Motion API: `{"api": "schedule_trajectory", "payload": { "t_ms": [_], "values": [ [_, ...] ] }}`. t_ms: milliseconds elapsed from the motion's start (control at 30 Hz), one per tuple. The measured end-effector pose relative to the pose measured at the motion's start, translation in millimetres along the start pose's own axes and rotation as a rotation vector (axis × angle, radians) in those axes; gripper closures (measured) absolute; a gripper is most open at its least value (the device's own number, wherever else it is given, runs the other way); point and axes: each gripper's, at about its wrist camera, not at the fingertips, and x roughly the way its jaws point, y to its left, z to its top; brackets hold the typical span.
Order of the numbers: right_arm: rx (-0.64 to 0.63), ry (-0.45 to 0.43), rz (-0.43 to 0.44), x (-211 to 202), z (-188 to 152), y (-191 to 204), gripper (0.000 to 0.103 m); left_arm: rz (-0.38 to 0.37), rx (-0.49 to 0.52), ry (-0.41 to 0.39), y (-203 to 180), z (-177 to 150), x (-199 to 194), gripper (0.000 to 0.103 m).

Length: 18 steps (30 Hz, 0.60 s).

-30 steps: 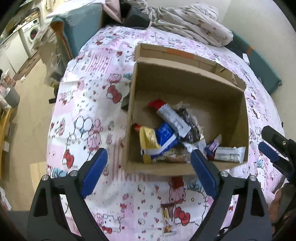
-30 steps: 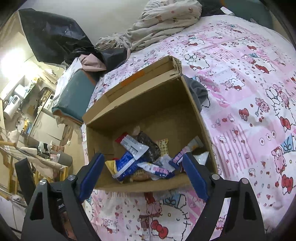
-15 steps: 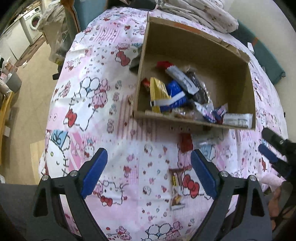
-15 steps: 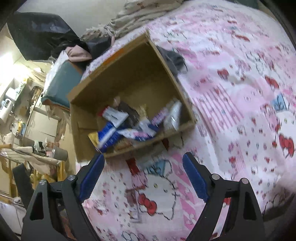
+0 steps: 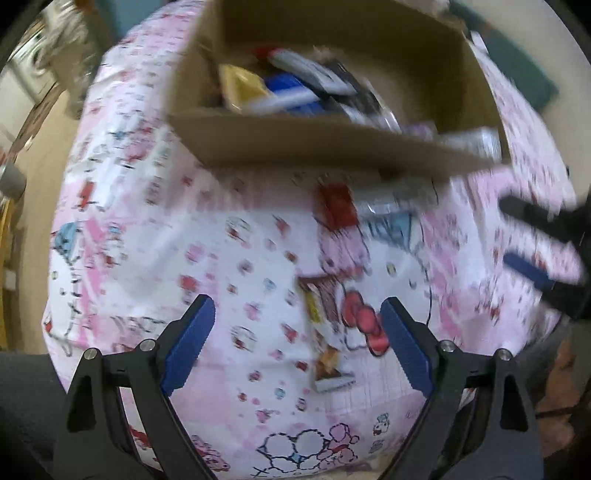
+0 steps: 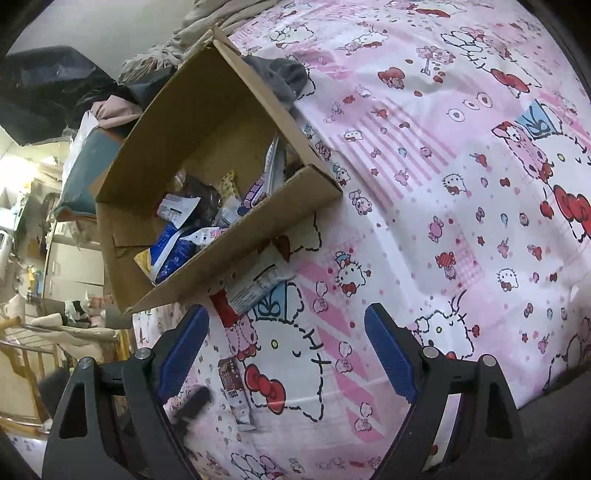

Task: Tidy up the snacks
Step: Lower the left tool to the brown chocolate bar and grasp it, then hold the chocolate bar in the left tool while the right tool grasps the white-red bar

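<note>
An open cardboard box (image 5: 295,144) (image 6: 236,236) sits on the pink cartoon-print bedspread and holds several snack packets (image 5: 280,92) (image 6: 184,236). A white packet with a red end (image 6: 258,288) (image 5: 399,195) lies on the spread against the box's front wall. A slim brown snack bar (image 5: 325,343) (image 6: 234,391) lies nearer to me. My left gripper (image 5: 297,310) hangs open above the slim bar, nothing between its fingers. My right gripper (image 6: 288,317) is open and empty just short of the white packet; it also shows at the right of the blurred left wrist view.
A grey cloth (image 6: 284,77) lies behind the box and crumpled bedding (image 6: 207,26) is piled at the far end. The bed edge drops to the floor (image 5: 33,184) on the left, with cluttered furniture (image 6: 48,206) beyond.
Both grippers have sunk and drawn back from over the box toward the near part of the bedspread. The slim bar now lies between the left fingers' line. The right view has rolled.
</note>
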Motion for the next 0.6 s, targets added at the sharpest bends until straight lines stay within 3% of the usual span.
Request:
{"api": "schedule_trajectory", "payload": {
  "t_ms": [133, 300, 467, 533, 600],
  "values": [
    [-0.006, -0.001, -0.014, 1, 1, 1, 0.014, 0.085, 0.076, 0.060, -15, -10, 26, 0.022],
    [-0.072, -0.026, -0.059, 0, -1, 11, 0.014, 0.095, 0.100, 0.079, -19, -16, 41, 0.033],
    [-0.092, -0.010, -0.059, 6, -3, 17, 0.014, 0.042, 0.095, 0.084, -19, -12, 35, 0.064],
    [-0.097, -0.004, -0.060, 7, -4, 18, 0.014, 0.055, 0.106, 0.096, -19, -12, 34, 0.089],
    [-0.102, -0.004, -0.058, 7, -5, 19, 0.014, 0.038, 0.102, 0.112, -16, -10, 33, 0.090]
  ]
}}
